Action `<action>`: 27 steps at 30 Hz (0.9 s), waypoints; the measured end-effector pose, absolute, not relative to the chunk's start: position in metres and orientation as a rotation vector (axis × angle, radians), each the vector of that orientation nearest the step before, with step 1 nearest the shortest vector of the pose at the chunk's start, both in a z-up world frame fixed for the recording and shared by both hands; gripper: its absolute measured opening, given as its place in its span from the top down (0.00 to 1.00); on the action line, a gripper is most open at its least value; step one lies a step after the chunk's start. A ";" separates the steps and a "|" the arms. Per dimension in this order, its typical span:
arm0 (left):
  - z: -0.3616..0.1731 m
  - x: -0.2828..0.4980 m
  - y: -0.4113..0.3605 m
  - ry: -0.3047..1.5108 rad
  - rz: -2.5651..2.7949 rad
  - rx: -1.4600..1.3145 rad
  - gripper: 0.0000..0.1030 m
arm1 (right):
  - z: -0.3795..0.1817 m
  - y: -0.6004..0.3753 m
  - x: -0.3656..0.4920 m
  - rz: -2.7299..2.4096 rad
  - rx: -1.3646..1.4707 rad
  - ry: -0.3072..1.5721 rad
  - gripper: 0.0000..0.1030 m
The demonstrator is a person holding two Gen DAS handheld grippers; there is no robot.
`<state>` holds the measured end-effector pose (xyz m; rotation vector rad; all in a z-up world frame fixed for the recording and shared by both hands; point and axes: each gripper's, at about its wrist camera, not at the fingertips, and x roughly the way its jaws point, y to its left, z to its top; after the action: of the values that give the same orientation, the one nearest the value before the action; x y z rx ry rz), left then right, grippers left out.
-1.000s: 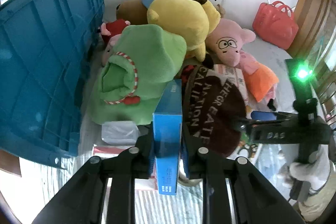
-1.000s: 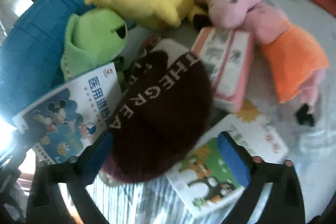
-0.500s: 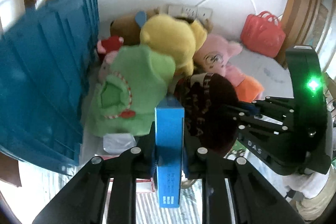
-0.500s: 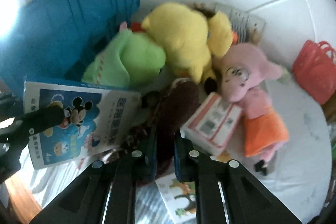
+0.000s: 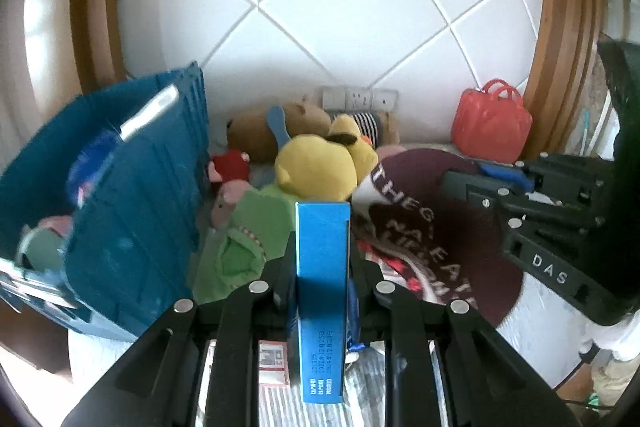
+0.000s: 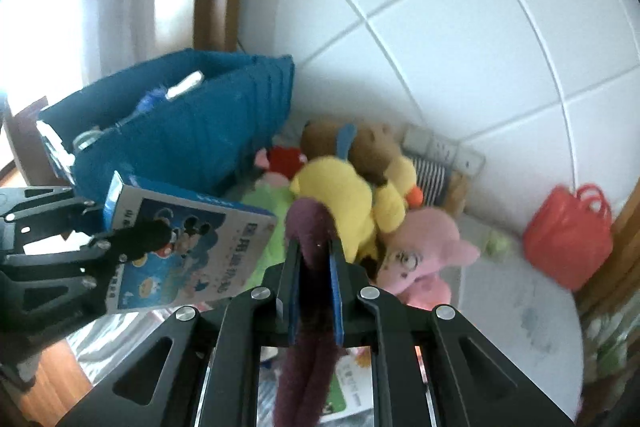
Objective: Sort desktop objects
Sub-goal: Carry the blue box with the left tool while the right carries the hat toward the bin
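My left gripper [image 5: 322, 259] is shut on a flat blue box [image 5: 322, 287], held edge-on and lifted above the desk. Seen from the right wrist, the same blue box [image 6: 188, 247] shows cartoon mice on its face, with the left gripper [image 6: 132, 239] clamped on it. My right gripper [image 6: 316, 259] is shut on a maroon knitted hat [image 6: 310, 227], which hangs down between the blue pads. In the left wrist view the maroon hat [image 5: 432, 227] with white letters dangles from the right gripper [image 5: 468, 187].
A blue plastic crate [image 5: 132, 195] holding several items stands at the left. Plush toys lie piled by the tiled wall: yellow [image 5: 320, 167], green [image 5: 248, 239], brown [image 5: 280, 127], pink [image 6: 424, 251]. A red bag [image 5: 490, 127] sits at the right. Booklets [image 6: 344, 383] lie below.
Both grippers have risen and tilted up, so the toys sit lower and farther away. The hat has lifted off the desk in the right gripper; the left still carries the box.
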<state>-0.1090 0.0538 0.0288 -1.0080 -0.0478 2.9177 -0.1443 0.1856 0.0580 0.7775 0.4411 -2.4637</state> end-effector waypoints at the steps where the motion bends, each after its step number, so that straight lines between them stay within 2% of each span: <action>1: 0.032 -0.108 0.054 -0.050 2.927 -1.001 0.82 | 0.063 0.185 -0.143 -2.461 0.762 0.447 0.88; 15: 0.083 -0.097 0.035 -0.076 3.079 -0.907 0.82 | 0.124 0.156 -0.140 -2.373 0.580 0.502 0.88; 20: 0.131 -0.093 -0.006 -0.085 3.169 -0.768 0.82 | 0.177 0.113 -0.141 -2.361 0.445 0.533 0.88; 27: 0.188 -0.106 -0.114 -0.050 3.287 -0.665 0.82 | 0.263 0.012 -0.147 -2.325 0.233 0.498 0.89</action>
<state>-0.1057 -0.1135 0.1879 -0.6648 -0.0502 3.2873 -0.1472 0.0118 0.2629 0.2335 0.4977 -2.3247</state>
